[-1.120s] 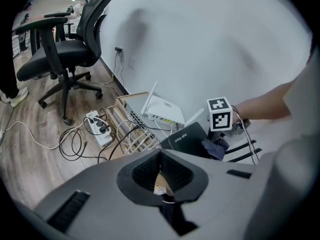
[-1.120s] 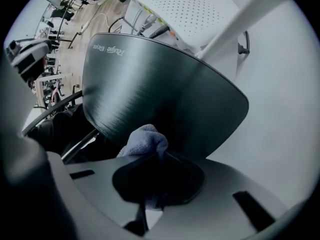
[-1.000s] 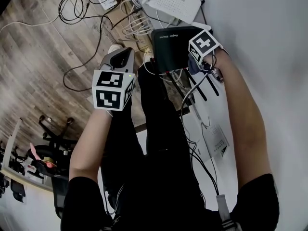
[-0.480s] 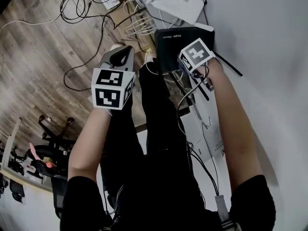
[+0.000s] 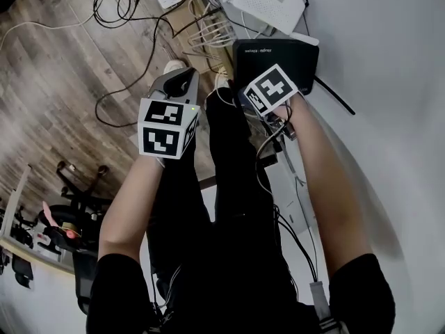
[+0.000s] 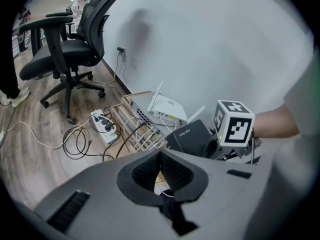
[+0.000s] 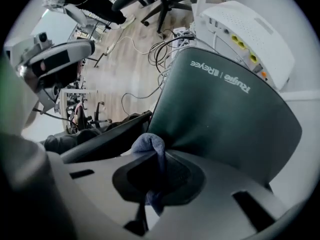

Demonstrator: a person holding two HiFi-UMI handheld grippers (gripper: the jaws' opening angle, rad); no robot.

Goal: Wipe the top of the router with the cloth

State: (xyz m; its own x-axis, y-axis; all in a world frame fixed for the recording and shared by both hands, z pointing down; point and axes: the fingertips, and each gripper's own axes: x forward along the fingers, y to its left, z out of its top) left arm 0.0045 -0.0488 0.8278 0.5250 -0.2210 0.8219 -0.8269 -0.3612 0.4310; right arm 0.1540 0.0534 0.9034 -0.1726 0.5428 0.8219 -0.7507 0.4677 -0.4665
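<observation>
The right claw (image 7: 155, 170) is clamped on a bunched blue cloth (image 7: 149, 145); the cloth's upper fold pokes out above the pads and presses against the near edge of the black router (image 7: 225, 119); the router's dark top fills most of the right gripper view, with pale lettering across its far end. Just beyond it lies a white router (image 7: 250, 29), ports showing along its side. In the head view the right claw's marker cube sits over the near part of the black router's top. The left claw (image 6: 161, 160) is held off to the side, well apart from both routers; its pads are together with nothing between them. Past it a power strip (image 6: 102, 126) lies among loose cables (image 6: 80, 140) on the wooden floor (image 6: 30, 149); an office chair (image 6: 65, 51) stands farther off.
</observation>
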